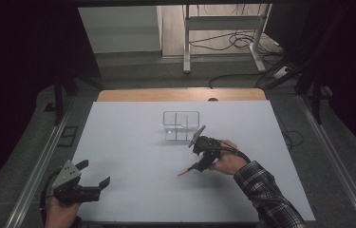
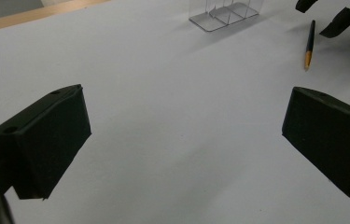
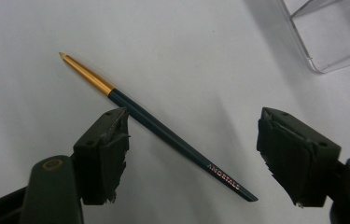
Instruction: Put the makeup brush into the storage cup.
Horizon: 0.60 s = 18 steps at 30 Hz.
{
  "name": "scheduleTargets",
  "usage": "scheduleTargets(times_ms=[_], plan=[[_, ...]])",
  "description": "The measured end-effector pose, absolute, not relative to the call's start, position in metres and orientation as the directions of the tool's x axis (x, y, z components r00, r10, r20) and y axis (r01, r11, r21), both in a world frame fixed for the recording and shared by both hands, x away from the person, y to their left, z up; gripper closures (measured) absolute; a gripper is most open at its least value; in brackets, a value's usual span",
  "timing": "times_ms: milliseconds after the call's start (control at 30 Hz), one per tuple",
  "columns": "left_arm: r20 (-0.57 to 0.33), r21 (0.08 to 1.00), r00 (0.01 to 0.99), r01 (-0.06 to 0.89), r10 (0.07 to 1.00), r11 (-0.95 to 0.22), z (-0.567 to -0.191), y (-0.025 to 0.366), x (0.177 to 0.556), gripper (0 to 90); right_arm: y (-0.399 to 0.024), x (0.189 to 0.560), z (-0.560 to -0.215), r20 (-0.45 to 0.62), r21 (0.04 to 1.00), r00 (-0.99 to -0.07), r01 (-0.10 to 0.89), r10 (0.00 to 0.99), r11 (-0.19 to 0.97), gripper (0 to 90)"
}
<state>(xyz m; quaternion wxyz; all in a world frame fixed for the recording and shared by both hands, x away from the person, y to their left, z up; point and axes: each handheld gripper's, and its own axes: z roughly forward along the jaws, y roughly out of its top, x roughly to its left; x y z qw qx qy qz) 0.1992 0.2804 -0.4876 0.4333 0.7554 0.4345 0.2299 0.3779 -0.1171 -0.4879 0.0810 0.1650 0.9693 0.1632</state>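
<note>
Wide bare white surface (image 1: 133, 156) w/ lots of free room; wood strip along far edge. Left gripper (image 1: 92, 176) sits near the front-left corner, jaws wide apart, nothing between them. Right gripper (image 3: 191, 144) hangs over the pen (image 3: 163, 133), jaws part open w/ pen between them, not clamped. Pen: slim, dark blue barrel, gold tapered end, lying flat mid-surface. Clear plastic divided organizer (image 1: 181, 124) stands just beyond the right gripper, apart from the pen.
</note>
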Motion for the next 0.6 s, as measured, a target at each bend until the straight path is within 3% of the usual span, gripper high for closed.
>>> scheduleTargets(times_ms=[400, 600], plan=[[-0.027, 0.853, 0.518, 0.458, 0.855, -0.251, -0.488, 0.28, 0.199, 1.3, -0.117, 0.38, -0.498, -0.09, 0.304, -0.942, 0.283, 0.323, 0.91, 35.4], [-0.024, 0.852, 0.518, 0.458, 0.855, -0.254, -0.488, 0.28, 0.199, 1.4, -0.114, 0.381, -0.5, -0.065, 0.285, -0.95, 0.276, 0.306, 0.918, 46.9]])
